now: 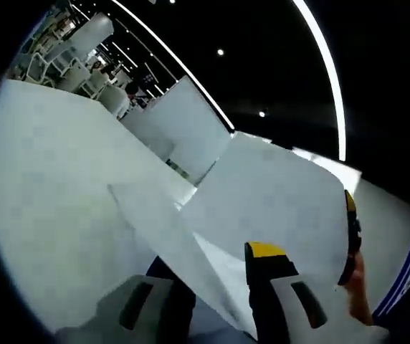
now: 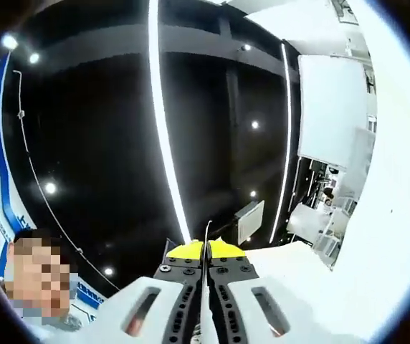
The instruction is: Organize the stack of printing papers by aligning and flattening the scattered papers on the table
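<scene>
Both my grippers, left point(image 1: 216, 287) and right point(image 2: 205, 251), pinch the papers point(image 1: 262, 193) in closed jaws; lower evenly onto the counter point(image 1: 47, 201), edges level.

Left gripper view: papers point(image 1: 262, 193) lifted above the bench point(image 1: 54, 193), running between the jaws of the left hand-held gripper point(image 1: 212, 287). Other hand-held gripper point(image 1: 350, 240) at the sheets' right edge. Right gripper view: right hand-held gripper point(image 2: 206, 252) jaws together on a paper edge point(image 2: 206, 236); bench point(image 2: 398, 236) at right.
</scene>
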`<state>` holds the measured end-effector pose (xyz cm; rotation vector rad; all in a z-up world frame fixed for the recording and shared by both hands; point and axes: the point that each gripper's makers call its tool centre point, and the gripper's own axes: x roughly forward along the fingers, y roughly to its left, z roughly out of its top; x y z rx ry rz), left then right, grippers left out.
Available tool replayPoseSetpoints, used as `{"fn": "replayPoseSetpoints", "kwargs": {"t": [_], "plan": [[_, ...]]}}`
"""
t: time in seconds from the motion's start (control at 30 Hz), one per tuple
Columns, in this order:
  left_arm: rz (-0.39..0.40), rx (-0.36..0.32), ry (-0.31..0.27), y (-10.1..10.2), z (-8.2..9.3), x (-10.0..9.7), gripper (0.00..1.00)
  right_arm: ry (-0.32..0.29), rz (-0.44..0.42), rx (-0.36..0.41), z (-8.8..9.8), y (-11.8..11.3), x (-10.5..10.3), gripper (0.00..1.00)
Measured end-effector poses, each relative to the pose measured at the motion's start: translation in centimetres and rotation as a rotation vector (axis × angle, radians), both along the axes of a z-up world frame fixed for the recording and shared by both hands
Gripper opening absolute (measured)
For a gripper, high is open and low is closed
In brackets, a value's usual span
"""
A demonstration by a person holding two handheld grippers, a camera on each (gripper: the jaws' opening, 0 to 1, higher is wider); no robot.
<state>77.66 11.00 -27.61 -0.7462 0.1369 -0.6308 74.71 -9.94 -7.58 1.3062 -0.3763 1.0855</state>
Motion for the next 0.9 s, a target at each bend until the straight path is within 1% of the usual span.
{"fn": "replayPoseSetpoints", "kwargs": {"t": [0.17,0.33,0.6,0.77,0.9], "plan": [[-0.010,-0.008,0.001,-0.4,0.1,-0.4,0.30,-0.010,0.020,0.022,0.6,-0.2,-0.4,0.00],[-0.012,-0.009,0.002,-0.6,0.2,-0.6,0.30,-0.006,0.041,0.051,1.0,-0.4,-0.5,0.00],[-0.018,-0.017,0.008,-0.8,0.3,-0.7,0.29,0.009,0.092,0.107,1.5,-0.4,-1.2,0.00],[-0.022,-0.023,0.009,-0.9,0.3,-0.8,0.29,-0.003,0.117,0.115,2.2,-0.3,-1.8,0.00],[-0.031,-0.036,0.016,-1.0,0.3,-0.9,0.29,-0.002,0.142,0.129,2.0,-0.4,-2.0,0.00]]}}
